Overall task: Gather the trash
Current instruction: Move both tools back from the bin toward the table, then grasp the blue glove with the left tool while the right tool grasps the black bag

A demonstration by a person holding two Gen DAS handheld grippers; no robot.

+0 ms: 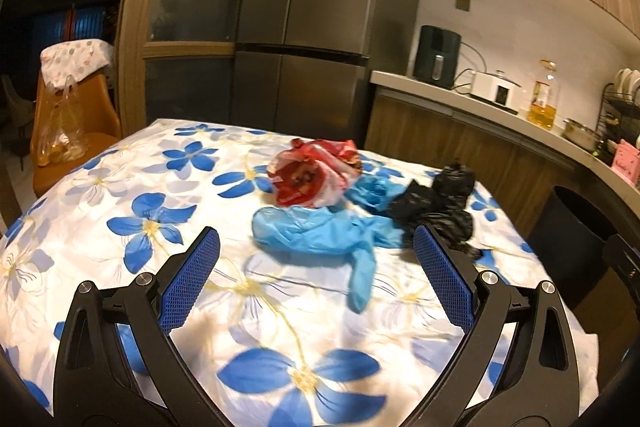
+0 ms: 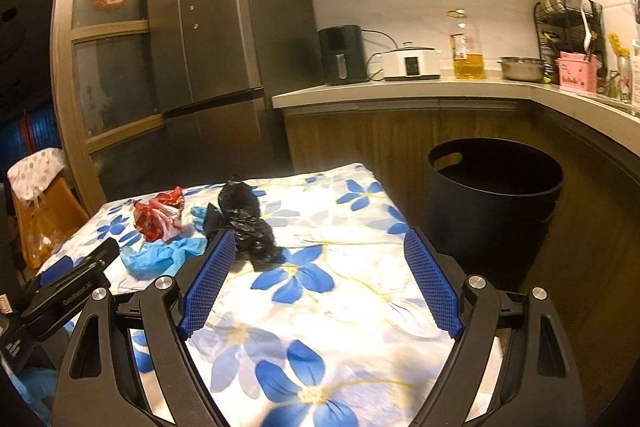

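On the flowered tablecloth [image 1: 120, 187] lie a crumpled red and white wrapper [image 1: 312, 175], a blue glove [image 1: 320, 231], a second blue glove [image 1: 372, 191] and a crumpled black plastic bag [image 1: 436, 207]. My left gripper [image 1: 316, 243] is open and empty, just short of the blue glove. My right gripper [image 2: 320, 247] is open and empty above the cloth, the black bag [image 2: 248, 223] by its left finger. The wrapper [image 2: 160, 215] and the glove [image 2: 160, 255] lie further left. A black bin [image 2: 492, 199] stands on the floor right of the table.
The left gripper's body [image 2: 68, 287] shows at the left of the right wrist view. A kitchen counter [image 2: 400, 91] with appliances and an oil bottle [image 2: 466, 47] runs behind the bin. A fridge [image 1: 304, 27] stands behind the table. An orange chair [image 1: 68, 131] with a plastic bag stands at the far left.
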